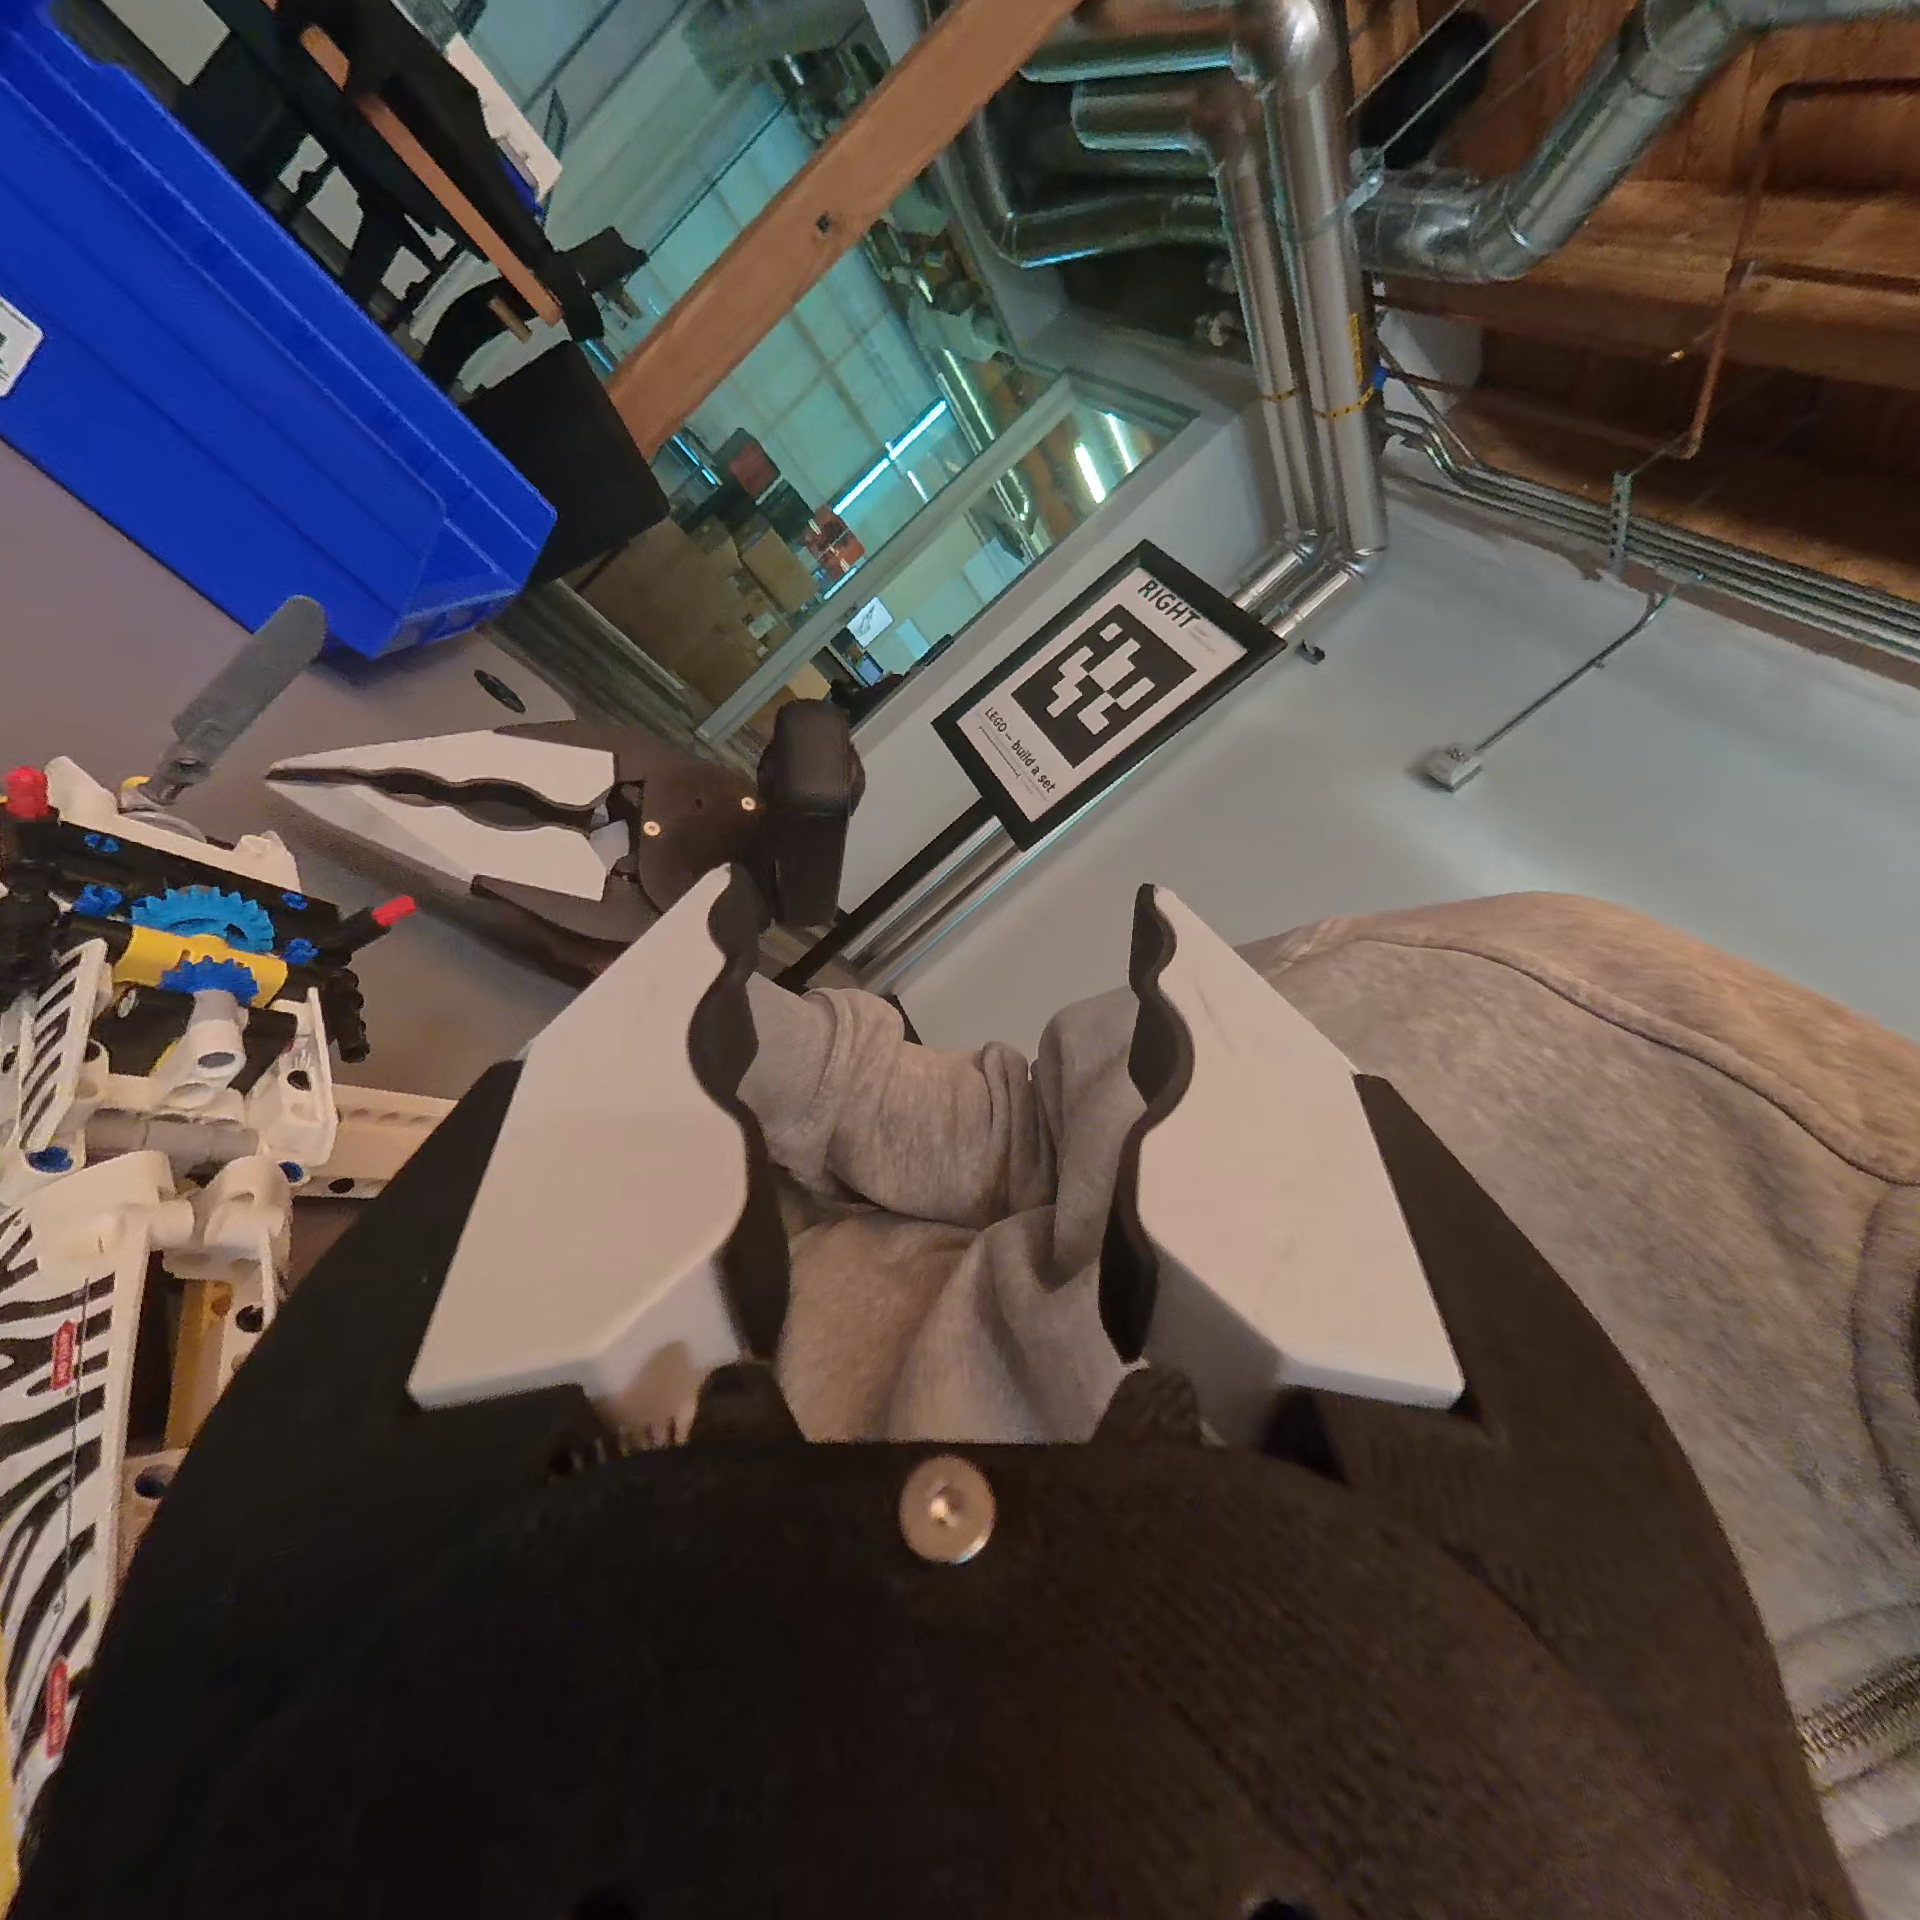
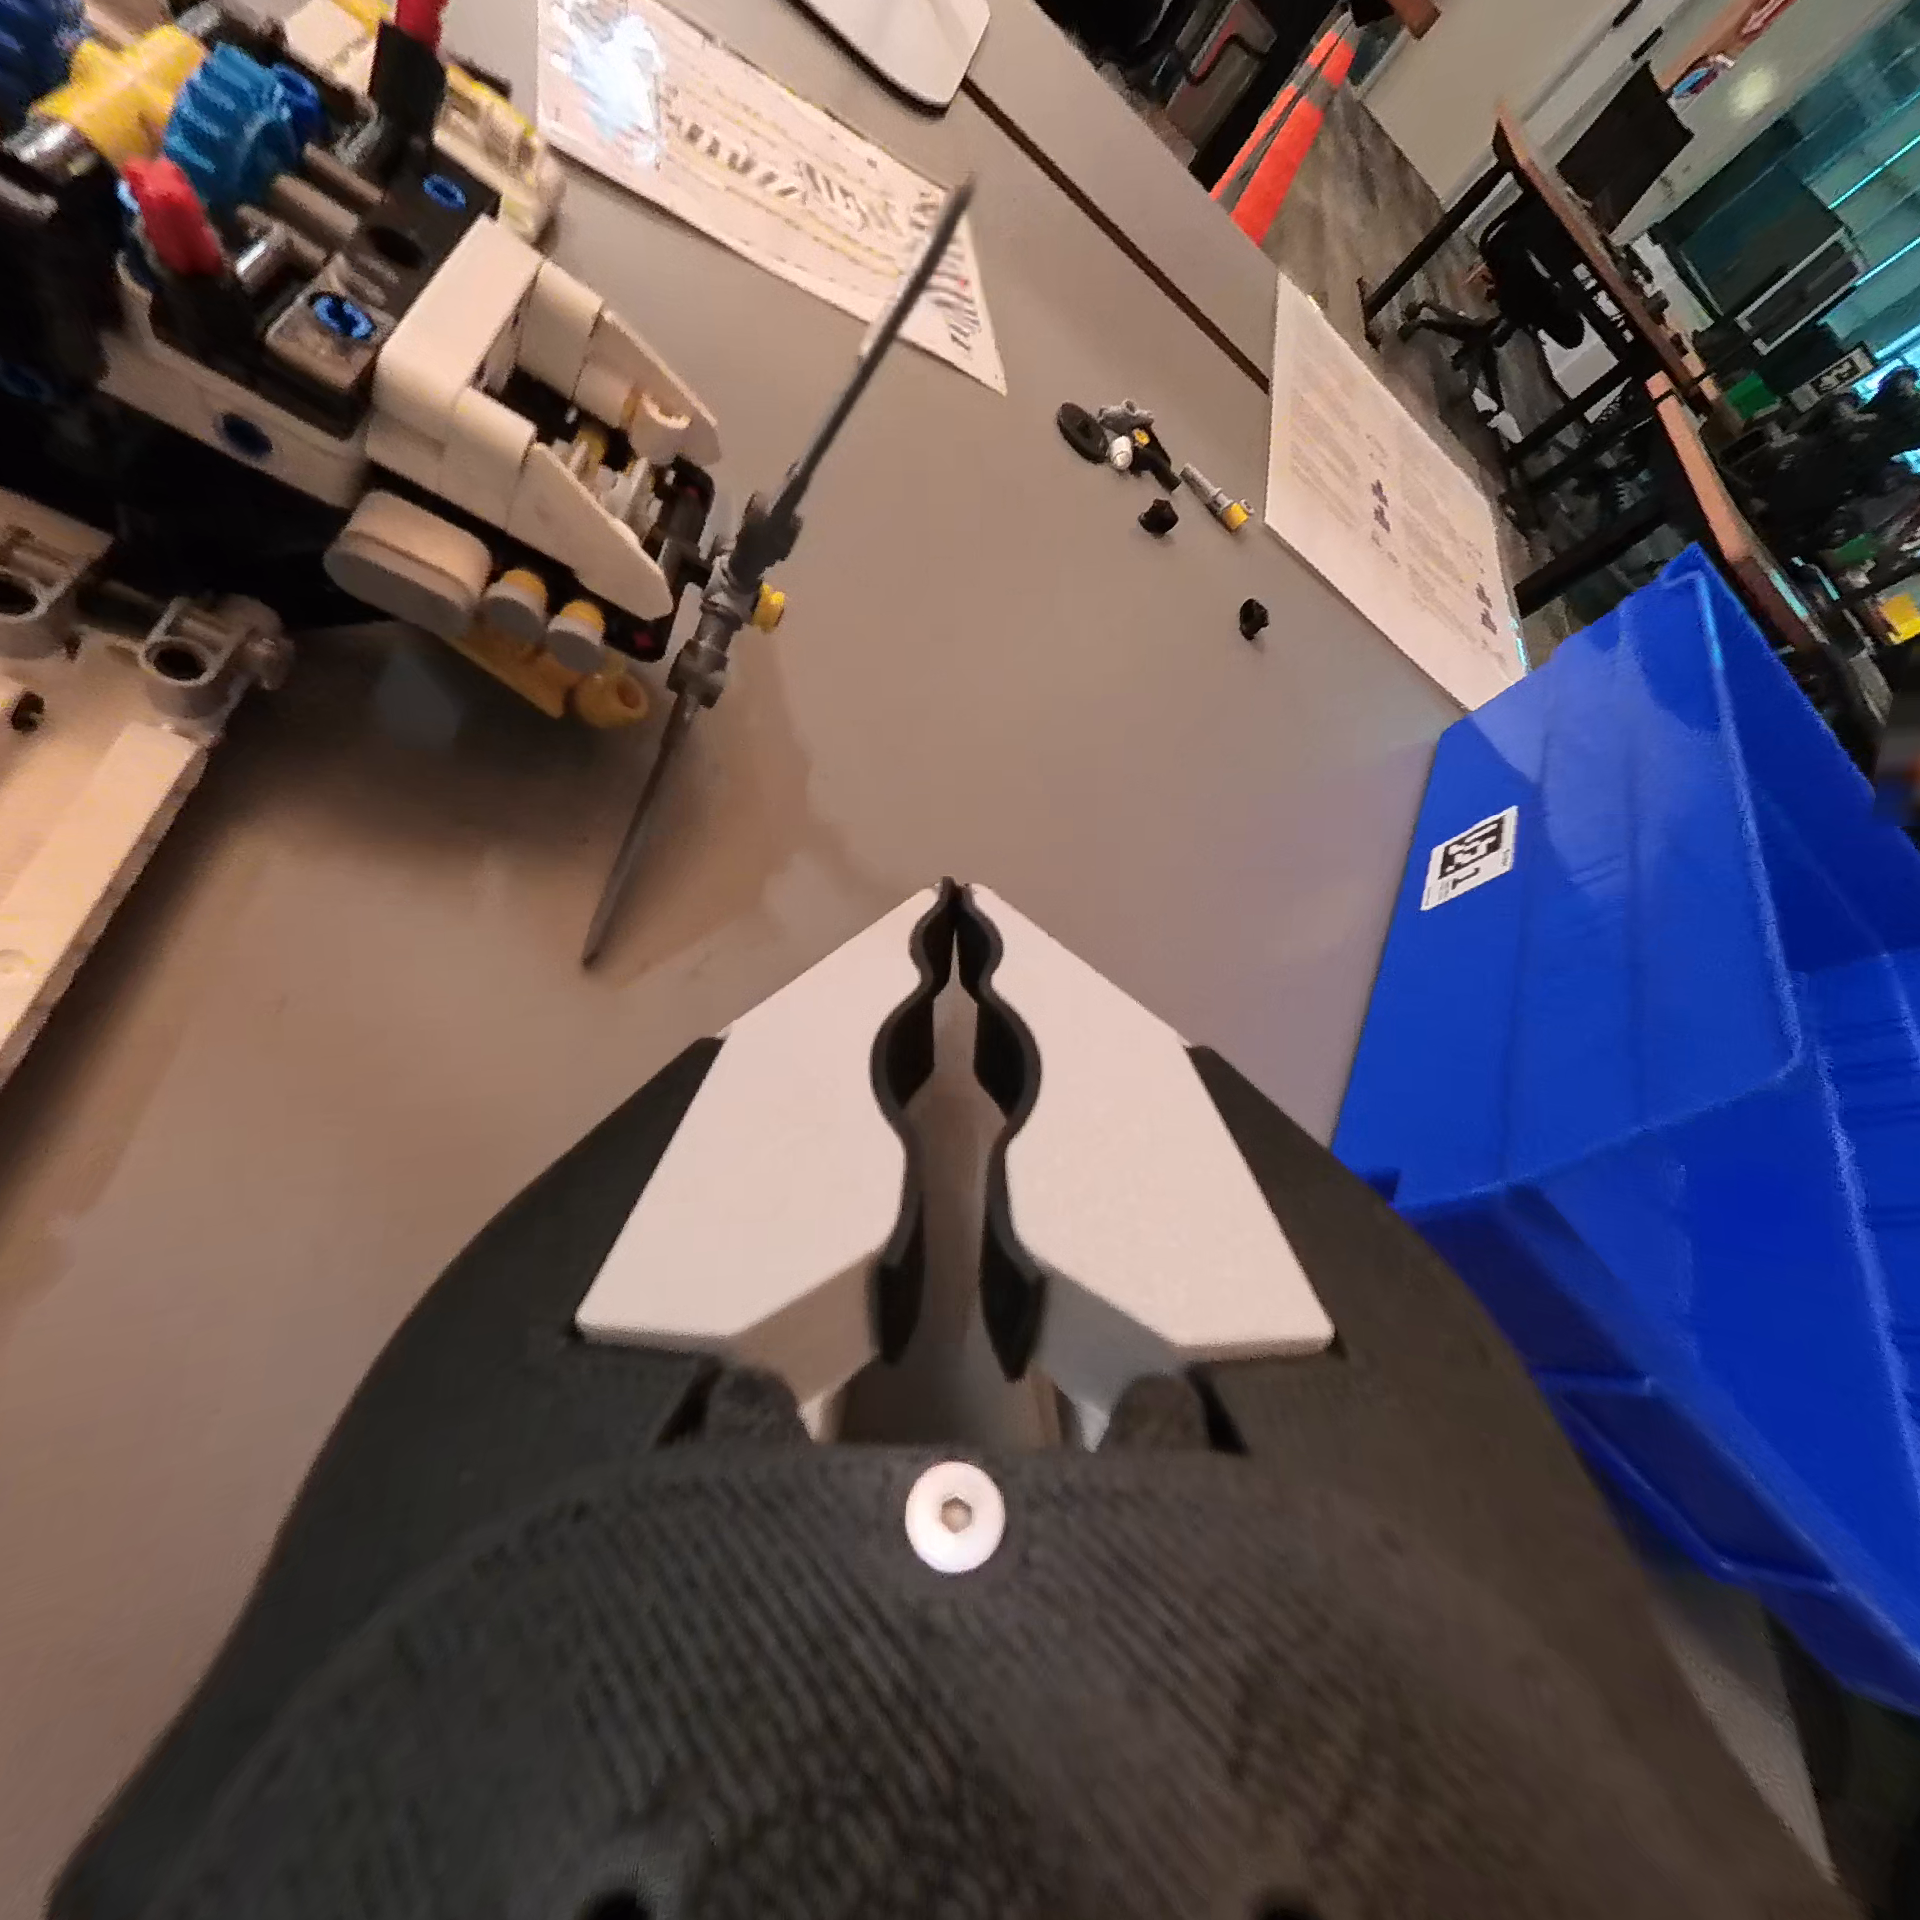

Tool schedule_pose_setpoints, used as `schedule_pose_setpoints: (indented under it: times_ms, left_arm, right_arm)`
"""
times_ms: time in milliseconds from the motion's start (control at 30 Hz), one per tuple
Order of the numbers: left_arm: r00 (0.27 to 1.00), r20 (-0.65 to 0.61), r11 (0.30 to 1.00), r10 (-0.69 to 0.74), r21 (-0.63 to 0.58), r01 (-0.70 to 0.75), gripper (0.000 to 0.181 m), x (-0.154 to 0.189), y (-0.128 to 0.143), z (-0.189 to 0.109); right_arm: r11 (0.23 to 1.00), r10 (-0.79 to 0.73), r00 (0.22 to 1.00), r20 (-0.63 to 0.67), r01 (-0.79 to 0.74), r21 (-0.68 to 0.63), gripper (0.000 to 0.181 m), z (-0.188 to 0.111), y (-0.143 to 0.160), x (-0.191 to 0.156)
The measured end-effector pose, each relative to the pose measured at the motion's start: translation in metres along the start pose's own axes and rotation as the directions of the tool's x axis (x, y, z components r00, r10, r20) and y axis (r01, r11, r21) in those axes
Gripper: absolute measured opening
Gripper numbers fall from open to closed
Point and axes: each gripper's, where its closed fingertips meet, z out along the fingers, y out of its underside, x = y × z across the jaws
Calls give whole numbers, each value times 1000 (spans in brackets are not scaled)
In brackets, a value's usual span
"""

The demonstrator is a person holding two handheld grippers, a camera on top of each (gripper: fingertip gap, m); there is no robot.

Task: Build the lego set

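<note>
The part-built lego model (image 2: 416,416), white and black with blue gears and yellow and red pins, stands on the grey table at the upper left of the right wrist view; it also shows at the left edge of the left wrist view (image 1: 156,1018). A grey rotor with thin blades (image 2: 748,561) sticks out of its end. My right gripper (image 2: 951,894) is shut and empty, low over the table, short of the rotor. My left gripper (image 1: 935,914) is open and empty, tilted up off the table toward a grey sleeve (image 1: 914,1143). The right gripper (image 1: 457,810) shows beyond it.
A blue bin (image 2: 1662,1091) stands at the right, also in the left wrist view (image 1: 229,416). Loose small lego parts (image 2: 1153,457) lie on the table (image 2: 1039,727) farther off. Instruction sheets (image 2: 769,177) and a paper sheet (image 2: 1382,488) lie beyond. A framed marker sign (image 1: 1107,691) stands behind. Across from one pair of fingers to the other is roughly 25 centimeters.
</note>
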Motion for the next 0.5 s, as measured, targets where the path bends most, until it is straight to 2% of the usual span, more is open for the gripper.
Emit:
schedule_pose_setpoints:
  times_ms: [133, 200, 267, 333, 400, 500]
  left_arm:
    - [1000, 3, 1000, -25, 11, 24, 71, -3, -1, -1]
    - [1000, -1, 1000, -26, 12, 26, 72, -3, -2, -1]
    - [1000, 2, 1000, -23, 1, 23, 73, -3, 1, 1]
    - [1000, -3, 998, -13, -57, 12, 78, 0, 11, 6]
    - [999, -46, 989, -24, -146, 17, 78, 7, 28, 15]
    - [993, -99, 970, -59, -243, 33, 79, 15, 48, 26]
  right_arm:
    - [979, 173, 985, 6, -172, 110, 0, -12, -10, 20]
    - [927, 325, 945, 28, -324, 190, 0, -21, -13, 39]
    - [838, 474, 876, 85, -479, 261, 0, -31, -13, 57]
    - [732, 598, 788, 145, -611, 301, 0, -37, -9, 73]
    - [661, 660, 728, 183, -679, 318, 0, -41, -6, 83]
    - [668, 658, 733, 173, -674, 316, 0, -40, -5, 83]
